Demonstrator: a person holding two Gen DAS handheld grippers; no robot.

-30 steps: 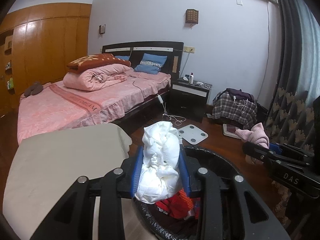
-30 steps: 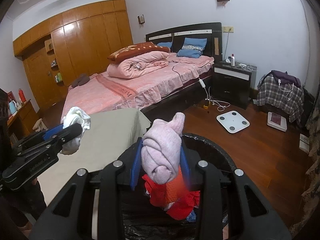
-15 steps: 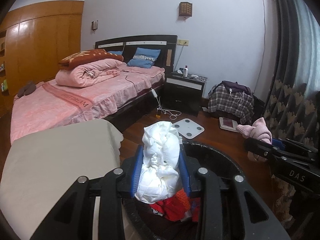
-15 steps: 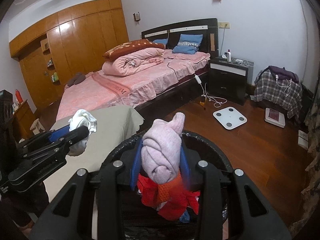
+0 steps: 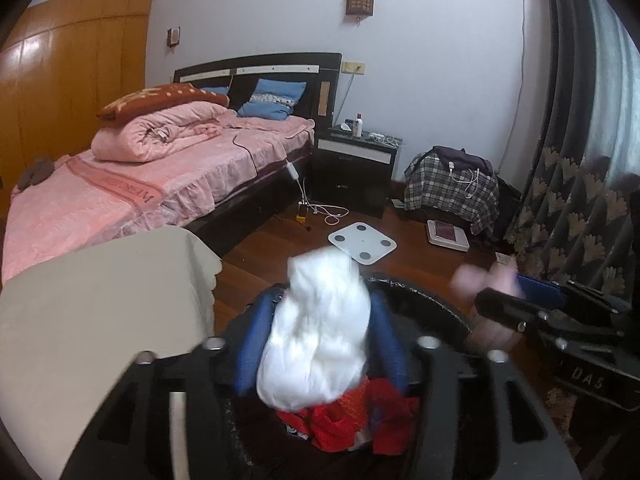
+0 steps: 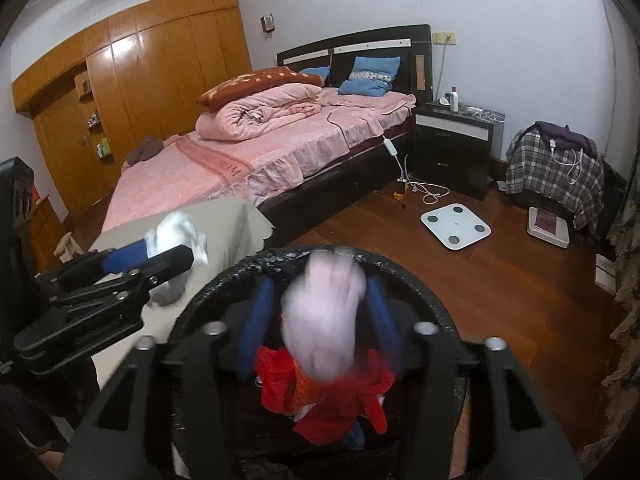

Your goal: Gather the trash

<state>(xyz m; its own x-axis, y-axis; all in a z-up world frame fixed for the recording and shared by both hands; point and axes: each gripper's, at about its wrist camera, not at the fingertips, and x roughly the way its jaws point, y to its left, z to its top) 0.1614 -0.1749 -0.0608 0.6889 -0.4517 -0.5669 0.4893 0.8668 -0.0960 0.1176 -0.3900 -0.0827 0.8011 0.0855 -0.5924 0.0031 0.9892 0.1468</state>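
White wad (image 5: 316, 344) and pink wad (image 6: 324, 320): light, soft, crushable; grip mid-bulk. Both hang blurred over bin (image 6: 424, 292), between pads just spread apart, apparently released. Left hand-held gripper (image 5: 320, 344), right hand-held gripper (image 6: 320, 320) half-wide. Red trash (image 6: 332, 396) inside bin, beside tabletop (image 5: 100, 300) corner.

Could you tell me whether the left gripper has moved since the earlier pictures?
Yes. The left gripper has come forward and down: the round black trash bin sits closer under it. Its jaws have just been opening around the crumpled white wad.
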